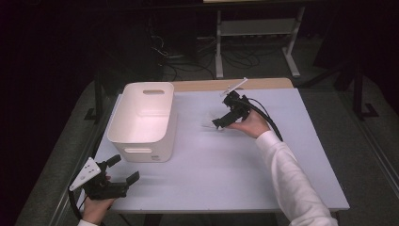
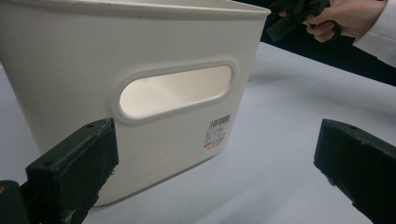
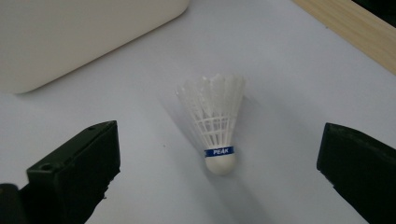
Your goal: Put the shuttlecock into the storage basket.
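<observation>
The worktop [image 1: 226,165] has a pale bluish-white top with a strip of light wood along the far edge. A white plastic bin [image 1: 143,120] with oval handle cutouts sits on its left half. A white shuttlecock [image 3: 215,123] with a blue band lies on its side just right of the bin, not touching it.

A white bin [image 1: 142,120] (oval handle cutouts, small label) stands on the pale table [image 1: 226,165].

Left claw [image 1: 123,170] open, right claw [image 1: 217,123] open — raised
</observation>
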The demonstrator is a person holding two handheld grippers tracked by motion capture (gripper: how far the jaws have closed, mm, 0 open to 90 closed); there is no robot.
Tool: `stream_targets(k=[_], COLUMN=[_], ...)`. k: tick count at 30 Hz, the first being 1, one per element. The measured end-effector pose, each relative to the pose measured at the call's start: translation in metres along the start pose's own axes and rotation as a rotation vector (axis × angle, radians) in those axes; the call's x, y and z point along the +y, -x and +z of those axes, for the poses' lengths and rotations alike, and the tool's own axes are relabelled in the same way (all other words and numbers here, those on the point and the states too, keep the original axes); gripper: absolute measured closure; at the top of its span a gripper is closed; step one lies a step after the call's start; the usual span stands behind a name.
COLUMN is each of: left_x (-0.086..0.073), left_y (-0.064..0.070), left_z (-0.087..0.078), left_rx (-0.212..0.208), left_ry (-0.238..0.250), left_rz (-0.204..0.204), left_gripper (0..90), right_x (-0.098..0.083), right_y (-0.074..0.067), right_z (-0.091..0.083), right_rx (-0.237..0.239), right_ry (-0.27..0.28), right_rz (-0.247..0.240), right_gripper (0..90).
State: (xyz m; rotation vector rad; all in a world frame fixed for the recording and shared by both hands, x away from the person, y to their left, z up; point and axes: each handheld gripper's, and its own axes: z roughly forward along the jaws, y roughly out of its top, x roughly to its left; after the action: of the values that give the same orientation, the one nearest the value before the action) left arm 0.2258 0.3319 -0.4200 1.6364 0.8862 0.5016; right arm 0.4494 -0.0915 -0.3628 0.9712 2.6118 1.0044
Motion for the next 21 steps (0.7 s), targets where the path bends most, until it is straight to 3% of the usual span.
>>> stream_targets(k=[4,8,21], left_x=[0.0,0.0,0.0], left_y=[0.0,0.0,0.0], left_z=[0.0,-0.001,-0.001], left_rx=[0.0,0.002,-0.002], left_ry=[0.0,-0.002,0.005], left_rz=[0.0,0.004,-0.003], left_gripper=[0.0,0.0,0.0], right_x=[0.006,0.012,0.014], right_y=[0.006,0.011,0.023], right_z=[-0.003,-0.002,0.013], right_rx=[0.053,0.045,0.043], right_ry=[-0.024,-0.064,-0.1], right_rz=[-0.009,-0.022,-0.021], right_gripper=[0.0,0.0,0.0])
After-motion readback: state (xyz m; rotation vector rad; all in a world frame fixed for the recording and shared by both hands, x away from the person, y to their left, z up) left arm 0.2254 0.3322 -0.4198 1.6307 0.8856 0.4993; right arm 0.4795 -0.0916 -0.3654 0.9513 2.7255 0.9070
